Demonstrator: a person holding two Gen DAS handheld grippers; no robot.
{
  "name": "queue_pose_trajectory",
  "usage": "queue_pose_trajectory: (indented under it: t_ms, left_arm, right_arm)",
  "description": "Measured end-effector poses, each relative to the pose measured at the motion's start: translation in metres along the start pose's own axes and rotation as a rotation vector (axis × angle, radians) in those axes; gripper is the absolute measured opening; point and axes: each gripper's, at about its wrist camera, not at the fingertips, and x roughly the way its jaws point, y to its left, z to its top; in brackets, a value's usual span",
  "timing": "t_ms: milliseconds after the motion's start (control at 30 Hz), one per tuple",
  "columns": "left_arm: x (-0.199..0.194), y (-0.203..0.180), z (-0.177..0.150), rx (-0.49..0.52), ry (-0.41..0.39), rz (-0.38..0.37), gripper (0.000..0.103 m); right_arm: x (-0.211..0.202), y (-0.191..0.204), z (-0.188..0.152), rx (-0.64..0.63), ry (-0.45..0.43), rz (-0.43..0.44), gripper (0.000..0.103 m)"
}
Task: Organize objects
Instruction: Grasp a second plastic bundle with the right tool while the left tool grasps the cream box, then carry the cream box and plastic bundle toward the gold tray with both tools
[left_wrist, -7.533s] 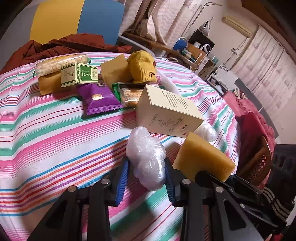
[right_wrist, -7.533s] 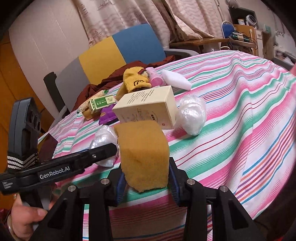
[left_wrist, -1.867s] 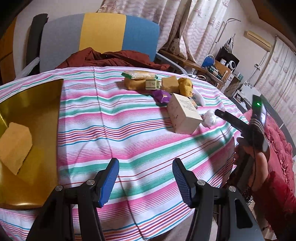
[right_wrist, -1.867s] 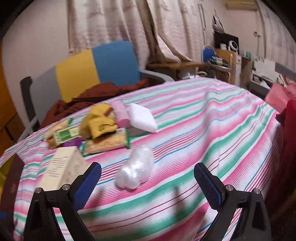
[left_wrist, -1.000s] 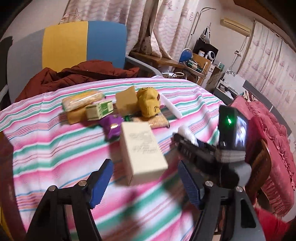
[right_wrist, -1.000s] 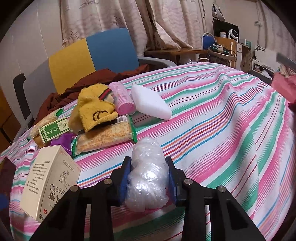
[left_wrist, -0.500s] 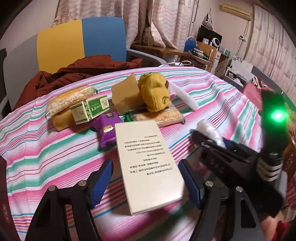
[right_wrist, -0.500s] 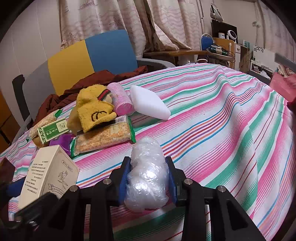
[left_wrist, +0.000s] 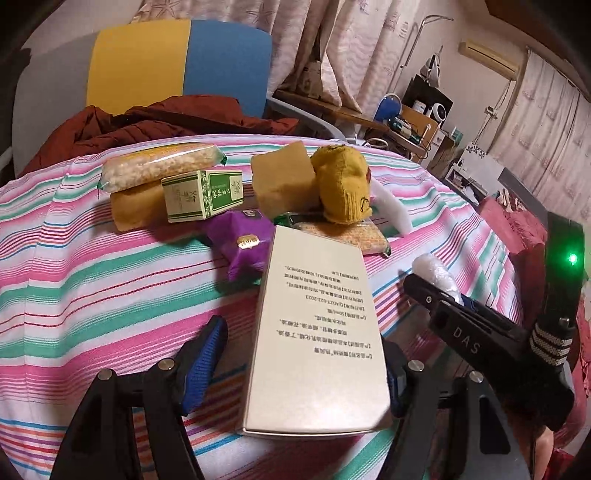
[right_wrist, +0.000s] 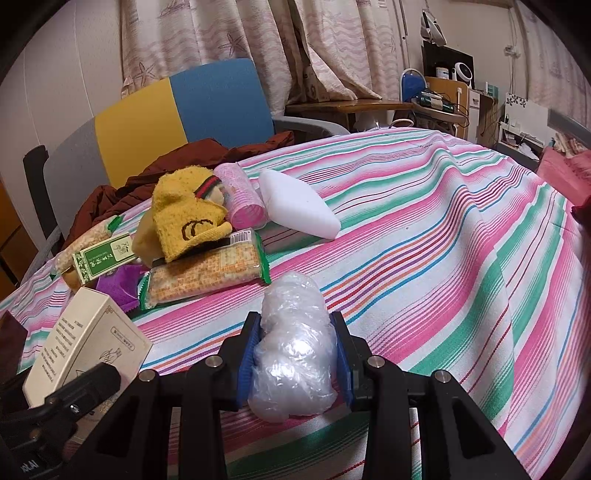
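Note:
A cream carton with printed text (left_wrist: 317, 332) lies on the striped tablecloth (left_wrist: 92, 280). My left gripper (left_wrist: 301, 343) straddles it with its jaws closing. The right blue pad looks to be against the carton's side, and a gap remains at the left pad (left_wrist: 203, 362). In the right wrist view the carton (right_wrist: 85, 339) is at the lower left. My right gripper (right_wrist: 295, 328) is shut on a crumpled clear plastic bag (right_wrist: 291, 362) resting on the cloth. The left wrist view shows that bag (left_wrist: 434, 271) at the tip of the right gripper's black body.
Behind the carton lie a purple packet (left_wrist: 245, 247), a green tea box (left_wrist: 203, 195), a tan sponge (left_wrist: 282, 181), a yellow knit sock (left_wrist: 343, 184), a cracker pack (right_wrist: 207, 273), a pink roll (right_wrist: 240, 199) and a white block (right_wrist: 299, 206). A yellow-blue chair (right_wrist: 177, 107) with a maroon coat stands beyond.
My left gripper has come down and forward over the cream carton, which now sits between its jaws. The right gripper stays still, holding the plastic bag.

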Motion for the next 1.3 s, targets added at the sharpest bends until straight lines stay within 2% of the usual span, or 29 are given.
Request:
queue_pose_trajectory:
  t_ms: [233,300,333,367,467,700,1000,1167,1300]
  left_arm:
    - [0.001,-0.003,-0.001,0.02,0.004,0.002,0.072]
    - [0.0,-0.002,-0.003,0.017,-0.005,0.021,0.063]
    - [-0.001,-0.001,-0.003,0.013,-0.009,0.026,0.056]
    - [-0.002,0.001,-0.004,0.006,-0.015,0.025,0.055]
    - [-0.006,0.004,-0.006,-0.002,-0.026,0.003,0.055]
    - [-0.016,0.002,-0.016,0.032,-0.047,0.025,0.055]
    - [-0.038,0.017,-0.034,-0.007,-0.086,0.042,0.055]
    - [-0.056,0.007,-0.059,0.093,-0.139,0.049,0.053]
    - [-0.066,0.007,-0.068,0.1,-0.145,0.045,0.053]
  right_arm:
    - [0.0,0.002,-0.001,-0.01,-0.001,-0.012,0.037]
    - [0.0,0.003,-0.001,-0.014,-0.002,-0.016,0.037]
    - [0.0,0.003,-0.001,-0.015,-0.003,-0.018,0.037]
    - [-0.001,0.003,-0.001,-0.015,-0.004,-0.018,0.037]
    - [-0.001,0.003,-0.001,-0.016,-0.008,-0.02,0.037]
    - [-0.008,0.008,-0.002,-0.04,-0.039,-0.025,0.037]
    - [-0.027,0.034,-0.007,-0.16,-0.113,-0.034,0.037]
    - [-0.042,0.046,-0.013,-0.19,-0.138,0.016,0.037]
    - [-0.049,0.053,-0.021,-0.16,-0.104,0.071,0.037]
